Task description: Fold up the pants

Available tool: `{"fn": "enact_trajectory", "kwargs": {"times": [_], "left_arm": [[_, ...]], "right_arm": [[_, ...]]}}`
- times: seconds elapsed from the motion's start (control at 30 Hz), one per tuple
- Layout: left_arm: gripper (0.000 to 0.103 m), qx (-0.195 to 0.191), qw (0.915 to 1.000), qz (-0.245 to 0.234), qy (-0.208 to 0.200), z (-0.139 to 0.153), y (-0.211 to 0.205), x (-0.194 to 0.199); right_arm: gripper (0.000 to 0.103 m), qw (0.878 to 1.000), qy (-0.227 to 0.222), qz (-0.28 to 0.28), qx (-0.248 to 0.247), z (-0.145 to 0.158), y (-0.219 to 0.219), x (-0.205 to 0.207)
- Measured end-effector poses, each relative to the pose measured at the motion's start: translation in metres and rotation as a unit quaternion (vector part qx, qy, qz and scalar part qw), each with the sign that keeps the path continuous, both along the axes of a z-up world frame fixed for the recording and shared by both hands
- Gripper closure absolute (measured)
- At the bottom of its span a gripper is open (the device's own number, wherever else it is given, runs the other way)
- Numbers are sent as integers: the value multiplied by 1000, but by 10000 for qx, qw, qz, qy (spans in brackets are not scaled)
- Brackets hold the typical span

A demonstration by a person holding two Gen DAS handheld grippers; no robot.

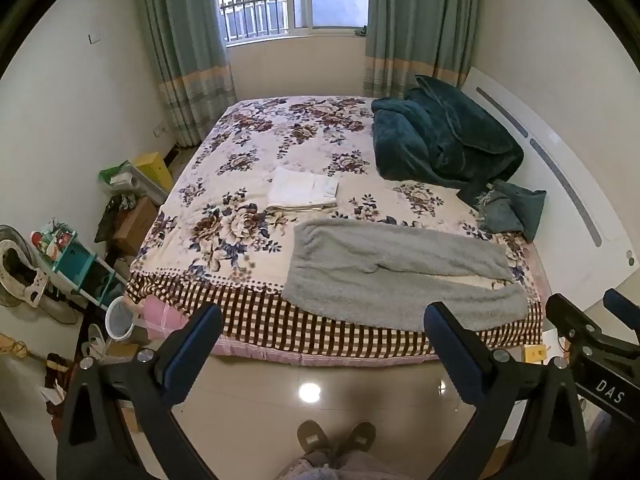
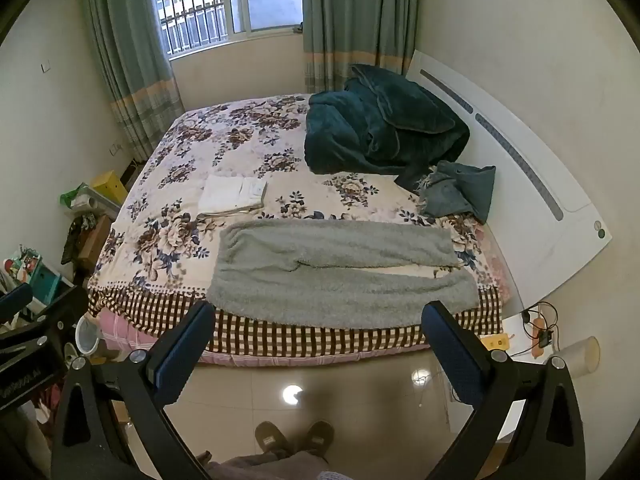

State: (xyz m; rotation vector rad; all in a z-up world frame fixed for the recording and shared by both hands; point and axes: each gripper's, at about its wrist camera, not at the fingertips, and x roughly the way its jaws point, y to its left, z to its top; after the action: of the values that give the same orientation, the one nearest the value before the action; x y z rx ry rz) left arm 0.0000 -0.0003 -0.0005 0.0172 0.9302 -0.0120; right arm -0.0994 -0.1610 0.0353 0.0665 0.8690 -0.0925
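Note:
Grey fluffy pants [image 1: 400, 272] [image 2: 340, 268] lie flat along the near edge of the bed, waistband to the left, both legs stretching right. My left gripper [image 1: 322, 320] hangs open in the air over the floor, short of the bed edge, with nothing between its fingers. My right gripper [image 2: 320, 318] is likewise open and empty, held above the floor in front of the pants. Part of the right gripper [image 1: 592, 344] shows at the right edge of the left wrist view. Part of the left gripper [image 2: 24, 320] shows at the left edge of the right wrist view.
The bed [image 1: 256, 320] has a floral cover with a checked border. A folded white garment [image 1: 302, 190] lies mid-bed, a dark teal blanket [image 1: 440, 136] and a small teal cloth [image 1: 512, 208] at the right. Clutter and a bin [image 1: 120, 316] stand left. Slippered feet [image 1: 336, 436] stand on glossy tiles.

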Motion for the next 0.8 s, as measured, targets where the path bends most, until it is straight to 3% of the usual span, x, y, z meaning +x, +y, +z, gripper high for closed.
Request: {"fn": "enact_trajectory", "kwargs": {"times": [0.8], "left_arm": [[0, 66, 10000, 2, -63, 3, -2, -2]], "right_arm": [[0, 10000, 13, -25, 30, 9, 10, -2]]}}
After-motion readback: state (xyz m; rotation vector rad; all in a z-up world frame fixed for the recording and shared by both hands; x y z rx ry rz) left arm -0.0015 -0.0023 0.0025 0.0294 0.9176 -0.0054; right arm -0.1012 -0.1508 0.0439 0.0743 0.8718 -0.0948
